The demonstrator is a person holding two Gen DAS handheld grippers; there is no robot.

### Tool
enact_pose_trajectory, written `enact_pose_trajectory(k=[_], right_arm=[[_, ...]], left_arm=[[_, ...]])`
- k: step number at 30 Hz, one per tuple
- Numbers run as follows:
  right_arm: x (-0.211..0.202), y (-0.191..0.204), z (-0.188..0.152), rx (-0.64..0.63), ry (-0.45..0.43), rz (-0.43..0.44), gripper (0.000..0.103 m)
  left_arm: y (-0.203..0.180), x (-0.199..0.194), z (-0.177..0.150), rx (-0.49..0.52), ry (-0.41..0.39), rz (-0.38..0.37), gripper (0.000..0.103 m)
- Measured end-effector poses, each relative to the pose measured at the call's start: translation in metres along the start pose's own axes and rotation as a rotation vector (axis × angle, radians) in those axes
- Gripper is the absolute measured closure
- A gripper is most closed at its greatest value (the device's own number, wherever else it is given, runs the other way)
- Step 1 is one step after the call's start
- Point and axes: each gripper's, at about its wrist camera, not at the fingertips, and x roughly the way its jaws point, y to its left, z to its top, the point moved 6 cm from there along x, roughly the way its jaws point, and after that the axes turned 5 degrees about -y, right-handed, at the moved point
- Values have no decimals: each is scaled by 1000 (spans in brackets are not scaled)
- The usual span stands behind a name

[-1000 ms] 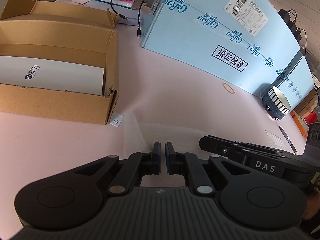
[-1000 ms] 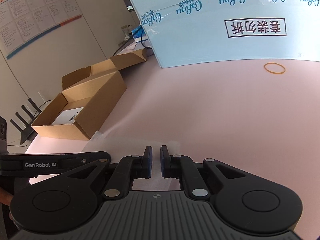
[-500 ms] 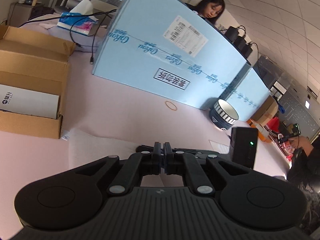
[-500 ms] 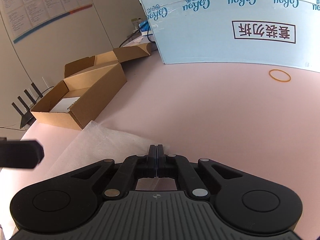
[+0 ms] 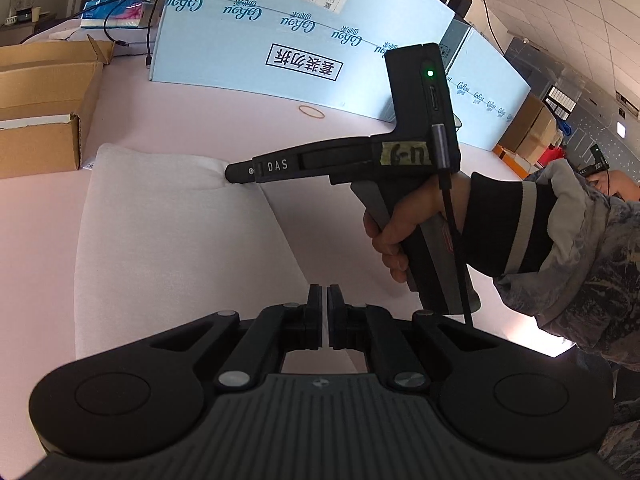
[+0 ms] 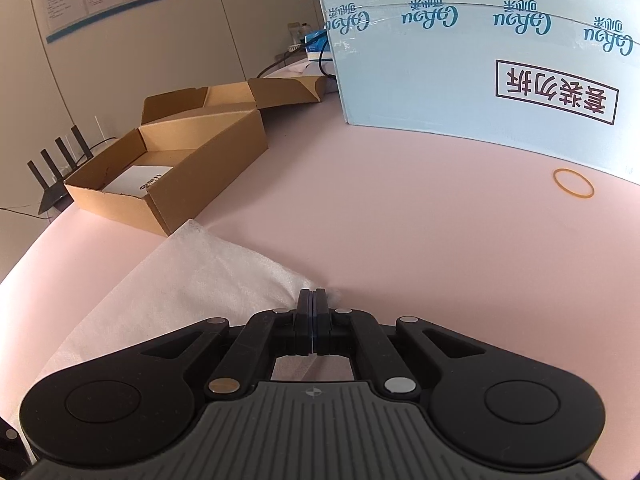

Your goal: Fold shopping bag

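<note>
The shopping bag is a thin white translucent sheet lying on the pink table; it also shows in the right wrist view. My left gripper is shut on the bag's near edge, a thin white strip between its pads. My right gripper is shut on the bag's far right corner, and it shows in the left wrist view pinching that corner, held by a hand in a dark sleeve. The bag is lifted and stretched between the two grippers.
An open cardboard box with a white card inside stands at the left. A large light-blue carton stands at the back. A rubber band lies near it. A router sits far left.
Both grippers closed from open onto the bag. The bag's edge has been raised off the table, and my right gripper has moved to its far corner.
</note>
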Motion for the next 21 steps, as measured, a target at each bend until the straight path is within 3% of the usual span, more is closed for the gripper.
enact_pose_trajectory(k=[7,21], right_arm=[[0,1,-1,-6,-13,-11,103],[-1,6,-4,-65,-39,-29,103]], left_arm=[[6,-10,-28,-39,33,-27,101],[-5,-27,-41,-11,103,-68,101]])
